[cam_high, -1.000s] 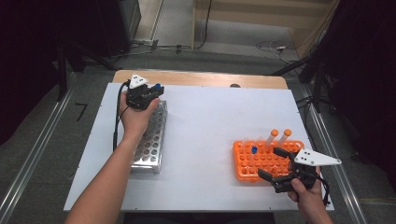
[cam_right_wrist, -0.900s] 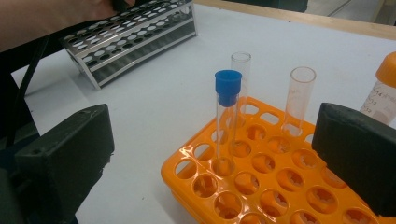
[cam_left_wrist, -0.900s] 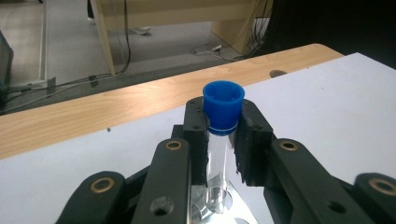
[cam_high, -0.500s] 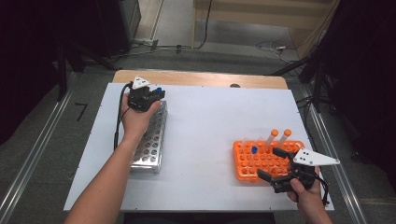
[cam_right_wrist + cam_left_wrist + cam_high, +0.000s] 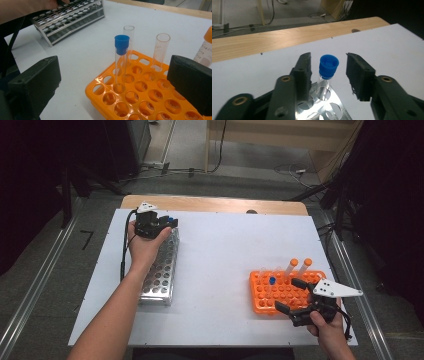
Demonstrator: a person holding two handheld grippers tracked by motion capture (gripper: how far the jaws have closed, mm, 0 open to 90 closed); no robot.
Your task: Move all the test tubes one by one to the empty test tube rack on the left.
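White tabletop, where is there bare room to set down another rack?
The widest bare patch of the white tabletop lies between the metal rack and the orange rack. The far right corner beyond the orange rack is also bare. It is crowded around each rack, where a hand works.

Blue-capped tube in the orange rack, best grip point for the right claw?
Grip the blue-capped tube on the bare glass just under its cap, coming level from the open near side of the orange rack. It stands upright, with uncapped tubes close behind it.
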